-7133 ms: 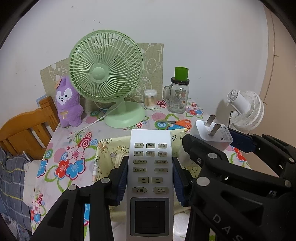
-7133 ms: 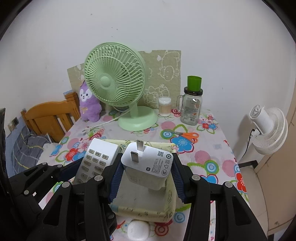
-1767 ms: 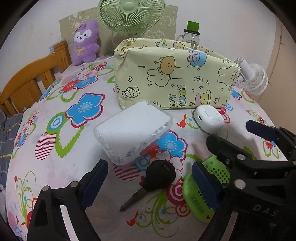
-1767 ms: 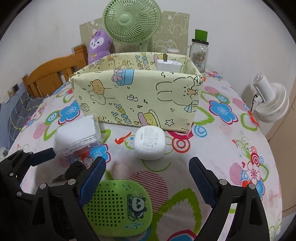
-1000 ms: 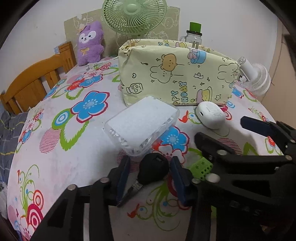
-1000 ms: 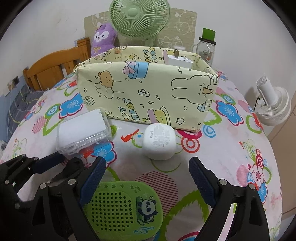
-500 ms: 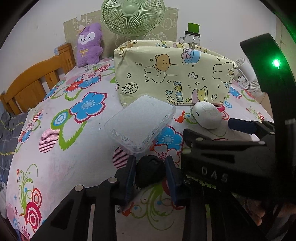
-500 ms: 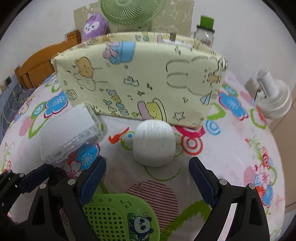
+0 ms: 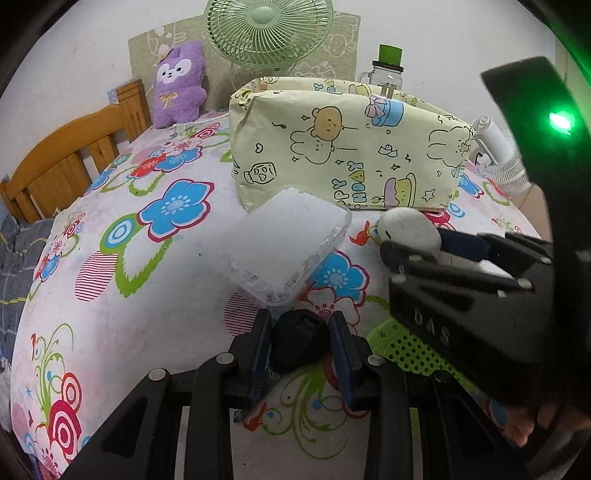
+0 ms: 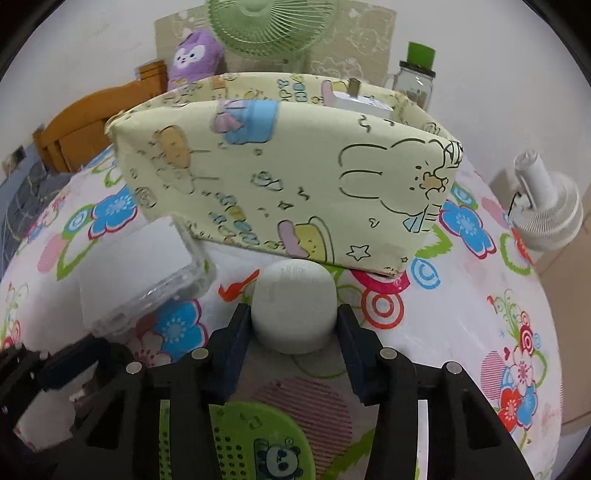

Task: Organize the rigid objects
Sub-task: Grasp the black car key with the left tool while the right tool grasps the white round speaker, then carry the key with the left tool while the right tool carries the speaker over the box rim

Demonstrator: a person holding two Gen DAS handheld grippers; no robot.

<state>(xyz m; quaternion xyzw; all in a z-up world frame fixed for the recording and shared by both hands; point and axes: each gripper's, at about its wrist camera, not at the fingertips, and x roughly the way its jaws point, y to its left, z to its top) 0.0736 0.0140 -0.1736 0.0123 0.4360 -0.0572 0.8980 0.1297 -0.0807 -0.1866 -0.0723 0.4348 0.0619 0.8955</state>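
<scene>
My left gripper [image 9: 299, 347] is shut on a black car key [image 9: 297, 345] near the front of the flowered table. My right gripper [image 10: 293, 325] is shut on a white earbud case [image 10: 293, 310], which also shows in the left wrist view [image 9: 408, 229], just in front of the yellow cartoon storage box [image 10: 288, 184]. A white charger plug [image 10: 360, 101] stands inside the box. A clear plastic case [image 9: 284, 240] lies in front of the box's left corner. A green panda speaker [image 10: 258, 443] lies under my right gripper.
Behind the box stand a green desk fan [image 9: 269, 33], a purple plush toy [image 9: 177, 85] and a glass jar with a green lid [image 9: 386, 70]. A white fan [image 10: 546, 206] stands off the table's right edge. A wooden chair [image 9: 70, 155] is at the left.
My left gripper closed on the black key. My right gripper moved forward over the green speaker and closed on the white earbud case.
</scene>
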